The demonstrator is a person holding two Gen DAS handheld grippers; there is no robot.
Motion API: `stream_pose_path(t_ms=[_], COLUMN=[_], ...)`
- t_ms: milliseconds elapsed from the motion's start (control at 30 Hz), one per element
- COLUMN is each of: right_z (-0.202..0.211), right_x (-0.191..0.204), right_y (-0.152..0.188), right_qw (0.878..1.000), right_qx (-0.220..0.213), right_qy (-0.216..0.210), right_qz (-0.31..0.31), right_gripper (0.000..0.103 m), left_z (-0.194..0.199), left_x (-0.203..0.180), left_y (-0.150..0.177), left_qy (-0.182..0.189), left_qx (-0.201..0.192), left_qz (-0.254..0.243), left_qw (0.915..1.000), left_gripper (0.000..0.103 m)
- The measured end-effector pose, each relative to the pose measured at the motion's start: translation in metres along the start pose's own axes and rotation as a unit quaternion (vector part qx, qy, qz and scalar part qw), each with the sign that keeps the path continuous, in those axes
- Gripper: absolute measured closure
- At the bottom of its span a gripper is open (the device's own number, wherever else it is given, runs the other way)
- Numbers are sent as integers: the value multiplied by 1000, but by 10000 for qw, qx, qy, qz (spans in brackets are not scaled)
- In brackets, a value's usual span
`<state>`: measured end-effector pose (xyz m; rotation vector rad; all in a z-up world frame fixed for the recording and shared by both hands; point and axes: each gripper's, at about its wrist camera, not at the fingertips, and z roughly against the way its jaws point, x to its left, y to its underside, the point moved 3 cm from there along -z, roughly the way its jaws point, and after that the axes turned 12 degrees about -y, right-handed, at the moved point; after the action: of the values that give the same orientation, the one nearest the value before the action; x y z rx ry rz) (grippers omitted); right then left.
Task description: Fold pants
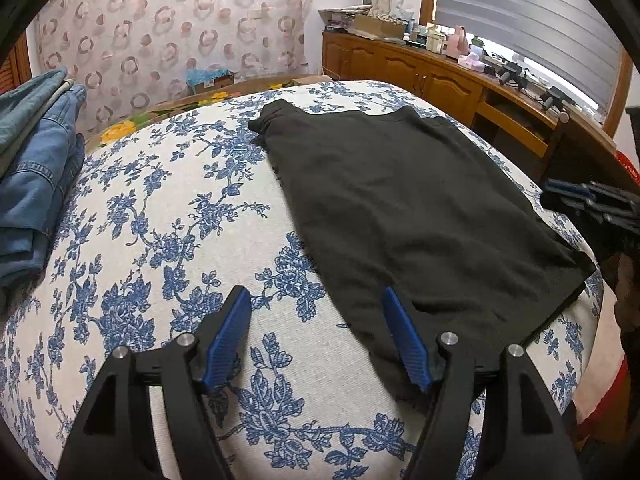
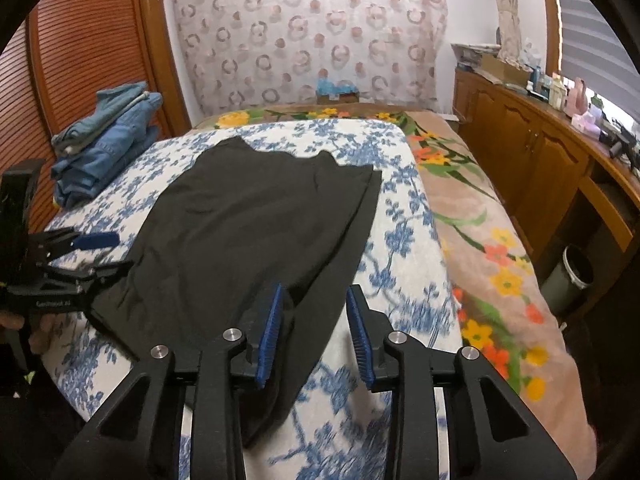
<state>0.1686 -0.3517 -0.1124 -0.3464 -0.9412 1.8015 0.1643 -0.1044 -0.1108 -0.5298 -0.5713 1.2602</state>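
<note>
Black pants (image 1: 404, 208) lie folded flat on the blue-flowered cloth (image 1: 168, 216). My left gripper (image 1: 316, 300) is open over their near left corner, one finger above the cloth and one above the pants. It holds nothing. In the right wrist view the pants (image 2: 248, 232) lie ahead, and my right gripper (image 2: 314, 296) is open over their near right edge and empty. The left gripper (image 2: 96, 256) shows at the left of that view, and the right gripper (image 1: 568, 196) shows at the right edge of the left wrist view.
A stack of folded jeans (image 1: 36, 176) sits on the far left of the cloth (image 2: 104, 144). A flowered blanket (image 2: 492, 256) covers the bed to the right. A wooden sideboard (image 2: 532, 152) with clutter and a bin (image 2: 576, 272) stand at the right. A patterned curtain (image 1: 168, 20) hangs behind.
</note>
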Motion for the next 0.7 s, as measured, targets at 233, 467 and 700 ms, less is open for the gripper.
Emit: stream_pose_path(t_ms=[233, 467, 700], right_z=[-20, -39, -71], right_x=[-19, -34, -49], right_y=[-34, -67, -84], right_qw=[9999, 9996, 9993], right_qx=[85, 155, 341], right_qy=[85, 43, -73], right_qz=[106, 219, 138], right_gripper=[76, 76, 76], left_z=[2, 8, -13], left_x=[1, 1, -4], left_y=[-10, -43, -81], left_qy=[10, 266, 326], left_qx=[4, -182, -247], left_qz=[-60, -66, -229], left_qw=[10000, 9995, 9989], left_gripper=[34, 34, 34])
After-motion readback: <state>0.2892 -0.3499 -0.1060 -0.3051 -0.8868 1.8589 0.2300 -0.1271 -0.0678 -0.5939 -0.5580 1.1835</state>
